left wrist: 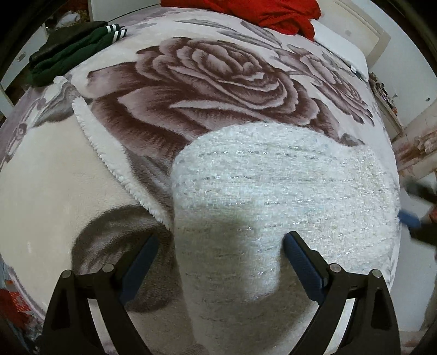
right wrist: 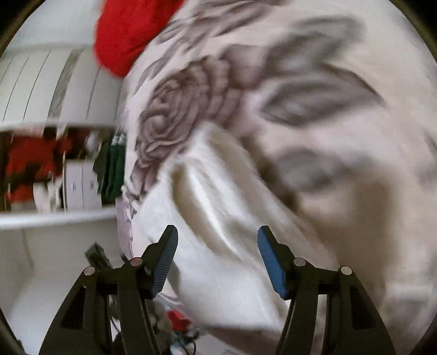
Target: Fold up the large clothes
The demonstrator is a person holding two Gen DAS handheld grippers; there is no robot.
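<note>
A folded white fuzzy knit garment with silver threads (left wrist: 273, 191) lies on the rose-patterned blanket (left wrist: 218, 76) covering the bed. My left gripper (left wrist: 221, 245) is open just above the garment's near left part, one fingertip over the blanket, the other over the knit. My right gripper (right wrist: 217, 237) is open and empty, hovering over the white garment (right wrist: 218, 218) at the bed's edge; that view is blurred by motion. The right gripper also shows as a dark blur with a blue pad at the right edge of the left wrist view (left wrist: 415, 215).
A red garment (left wrist: 275, 13) lies at the bed's far end, also in the right wrist view (right wrist: 128, 32). A dark green garment with white stripes (left wrist: 71, 49) lies at the far left edge. The blanket's fleecy turned-back edge (left wrist: 109, 147) runs left of the knit. White furniture (right wrist: 54, 82) stands beside the bed.
</note>
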